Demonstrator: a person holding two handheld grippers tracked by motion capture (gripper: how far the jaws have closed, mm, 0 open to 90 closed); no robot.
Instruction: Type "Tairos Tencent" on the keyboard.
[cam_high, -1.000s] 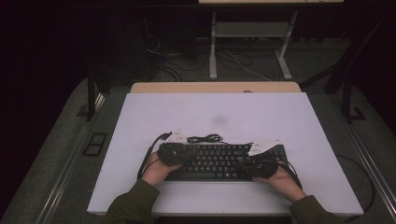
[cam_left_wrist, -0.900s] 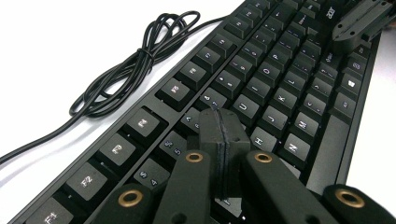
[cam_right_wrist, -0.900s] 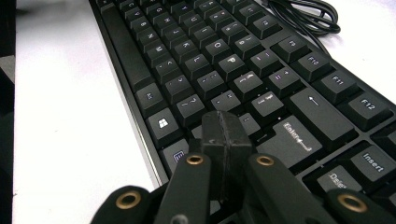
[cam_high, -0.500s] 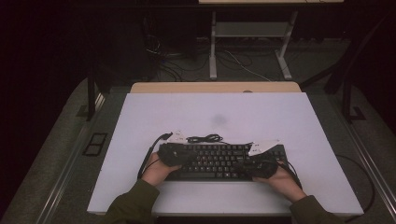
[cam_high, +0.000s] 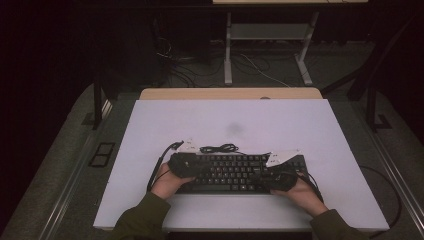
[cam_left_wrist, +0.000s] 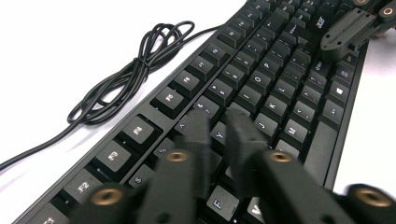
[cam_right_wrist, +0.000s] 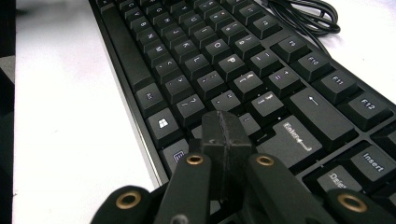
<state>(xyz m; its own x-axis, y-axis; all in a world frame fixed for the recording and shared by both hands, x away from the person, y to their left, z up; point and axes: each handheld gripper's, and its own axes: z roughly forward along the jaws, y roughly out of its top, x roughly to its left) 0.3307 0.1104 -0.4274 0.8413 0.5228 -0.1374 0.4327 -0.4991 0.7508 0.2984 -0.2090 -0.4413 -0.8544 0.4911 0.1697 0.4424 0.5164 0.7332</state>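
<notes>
A black keyboard (cam_high: 235, 172) lies flat across the near half of the white table (cam_high: 300, 125), at about six o'clock from the table's middle, its long side running from nine to three o'clock. The left gripper (cam_left_wrist: 218, 133) hovers low over the keys near Y and the row below, its two jaws a narrow gap apart with nothing between them; they have just been opening a little. The right gripper (cam_right_wrist: 225, 133) sits over the keys toward the three o'clock end, near the Enter key, its jaws pressed flat together on nothing. Each hand holds its gripper at one end of the keyboard. At twelve o'clock from the keyboard, just beside its far edge, a bundled black cable (cam_left_wrist: 133, 74) rests on the table
</notes>
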